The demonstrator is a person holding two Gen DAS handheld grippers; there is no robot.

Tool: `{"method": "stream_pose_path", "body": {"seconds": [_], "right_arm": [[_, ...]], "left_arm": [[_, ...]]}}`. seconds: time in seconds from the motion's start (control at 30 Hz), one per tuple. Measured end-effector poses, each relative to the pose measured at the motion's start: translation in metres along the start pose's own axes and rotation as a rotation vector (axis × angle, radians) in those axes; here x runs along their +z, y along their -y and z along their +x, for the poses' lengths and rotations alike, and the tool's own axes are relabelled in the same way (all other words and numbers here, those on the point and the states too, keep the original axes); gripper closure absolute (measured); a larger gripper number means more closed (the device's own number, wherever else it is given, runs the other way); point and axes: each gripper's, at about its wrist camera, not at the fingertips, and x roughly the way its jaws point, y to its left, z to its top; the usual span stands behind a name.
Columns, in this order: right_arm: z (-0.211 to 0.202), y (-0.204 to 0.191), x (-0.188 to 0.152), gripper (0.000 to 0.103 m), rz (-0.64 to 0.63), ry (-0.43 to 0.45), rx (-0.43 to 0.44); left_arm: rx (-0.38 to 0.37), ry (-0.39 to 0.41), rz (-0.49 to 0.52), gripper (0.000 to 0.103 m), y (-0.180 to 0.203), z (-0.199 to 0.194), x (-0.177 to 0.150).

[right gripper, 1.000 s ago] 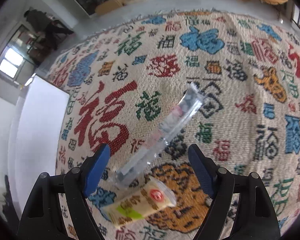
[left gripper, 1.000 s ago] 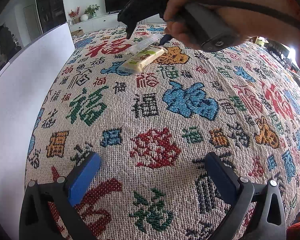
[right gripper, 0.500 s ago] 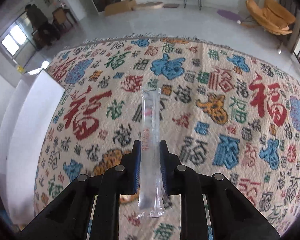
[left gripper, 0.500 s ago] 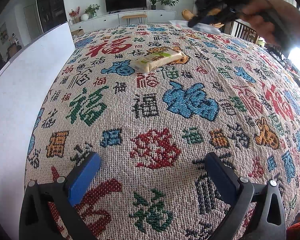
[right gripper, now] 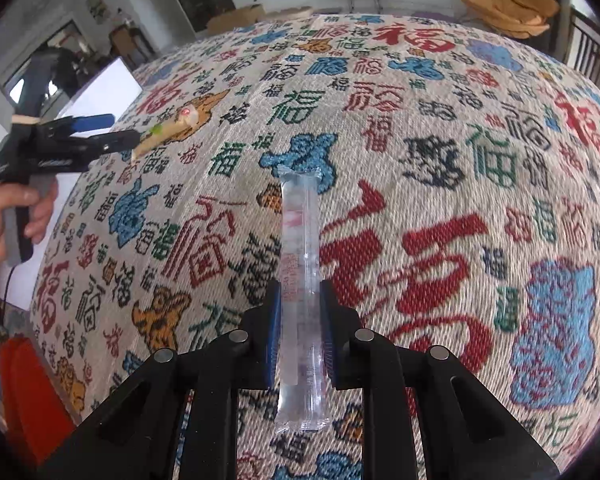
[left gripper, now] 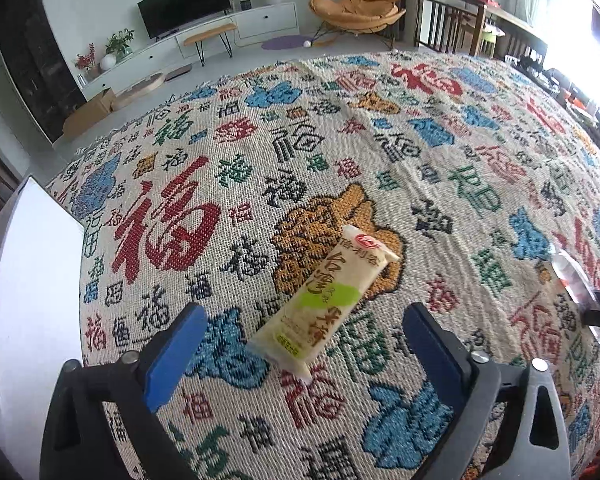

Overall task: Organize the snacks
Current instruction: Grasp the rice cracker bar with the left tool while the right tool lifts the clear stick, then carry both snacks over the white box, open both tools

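Left wrist view: our left gripper has its jaws wide but closing around the cream-and-green snack packet, pads not touching it, out in the middle of the woven character-patterned cloth. Our right gripper is clamped on the clear plastic stick pouch, above the cloth.

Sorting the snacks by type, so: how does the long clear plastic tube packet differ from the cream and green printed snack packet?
The clear tube packet is see-through, narrow and long; the cream and green packet is opaque, wider and flatter, with printed characters. The clear one is clamped in the right gripper, above the patterned woven cloth; the cream one lies on that cloth between the closing jaws of the left gripper, untouched. Both are sealed, elongated single packs.
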Motion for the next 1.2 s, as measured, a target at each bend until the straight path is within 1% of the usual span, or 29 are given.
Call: {"method": "stream_pose_path", "body": {"seconds": [0.03,0.07,0.1,0.13,0.17,0.23,0.3,0.4,0.5,0.57,0.63,0.7,0.77,0.8,0.83,0.9,0.97,1.0,1.03,1.07,1.1,1.13,1.17,1.2], "right_arm": [[-0.001,0.002,-0.003,0.083,0.023,0.005,0.008],[-0.001,0.002,-0.004,0.083,0.04,0.009,0.016],[-0.002,0.004,-0.006,0.083,0.051,0.013,0.022],[-0.001,0.005,-0.006,0.083,0.058,0.015,0.024],[-0.001,0.005,-0.005,0.083,0.062,0.016,0.023],[-0.001,0.003,-0.003,0.084,0.062,0.015,0.011],[-0.002,0.001,-0.005,0.084,0.085,0.011,0.013],[-0.006,-0.004,-0.005,0.084,0.147,-0.003,0.105],[-0.014,-0.022,0.003,0.084,0.115,-0.005,0.151],[-0.018,-0.047,0.016,0.084,0.064,-0.001,0.191],[-0.023,-0.083,0.035,0.084,-0.011,0.016,0.236],[-0.026,-0.131,0.057,0.084,-0.09,0.035,0.307],[-0.027,-0.185,0.079,0.084,-0.152,0.046,0.396],[-0.025,-0.213,0.089,0.084,-0.172,0.048,0.444],[-0.023,-0.246,0.097,0.084,-0.199,0.044,0.501],[-0.017,-0.305,0.111,0.084,-0.241,0.033,0.576],[-0.007,-0.36,0.118,0.084,-0.299,0.006,0.622],[0.001,-0.383,0.119,0.084,-0.314,-0.004,0.63],[0.01,-0.405,0.119,0.079,-0.325,-0.018,0.635],[0.021,-0.424,0.117,0.075,-0.339,-0.045,0.634],[0.032,-0.44,0.114,0.066,-0.35,-0.072,0.619],[0.042,-0.451,0.111,0.045,-0.356,-0.099,0.595],[0.049,-0.458,0.108,0.043,-0.367,-0.117,0.576],[0.052,-0.463,0.104,0.043,-0.384,-0.123,0.556]], "left_arm": [[0.005,-0.029,0.006,0.024,-0.001,0.008,0.001],[0.0,-0.058,0.011,0.04,-0.003,0.016,-0.001],[-0.031,-0.053,0.001,0.046,-0.005,0.017,-0.004],[-0.08,-0.028,-0.031,0.063,-0.009,0.013,-0.006],[-0.103,-0.028,-0.065,0.074,-0.013,0.012,-0.008],[-0.128,-0.006,-0.104,0.076,-0.016,0.006,-0.014],[-0.148,0.024,-0.167,0.076,-0.022,-0.007,-0.027],[-0.245,0.097,-0.345,0.076,-0.042,-0.042,-0.063],[-0.277,0.162,-0.462,0.076,-0.059,-0.09,-0.096],[-0.284,0.221,-0.528,0.076,-0.078,-0.135,-0.118],[-0.238,0.271,-0.567,0.076,-0.101,-0.179,-0.136],[-0.195,0.294,-0.614,0.076,-0.131,-0.212,-0.156],[-0.117,0.29,-0.658,0.076,-0.162,-0.239,-0.178],[-0.055,0.275,-0.673,0.076,-0.176,-0.247,-0.189],[0.005,0.253,-0.688,0.076,-0.189,-0.252,-0.202],[0.081,0.204,-0.721,0.076,-0.208,-0.25,-0.225],[0.13,0.149,-0.769,0.076,-0.221,-0.24,-0.25],[0.154,0.121,-0.793,0.075,-0.226,-0.234,-0.261],[0.172,0.096,-0.82,0.075,-0.231,-0.229,-0.274],[0.179,0.081,-0.843,0.071,-0.233,-0.226,-0.283],[0.185,0.068,-0.866,0.068,-0.234,-0.224,-0.292],[0.202,0.05,-0.875,0.052,-0.233,-0.223,-0.297],[0.236,0.029,-0.872,0.031,-0.231,-0.223,-0.299],[0.292,0.018,-0.859,0.023,-0.228,-0.227,-0.301]]}}
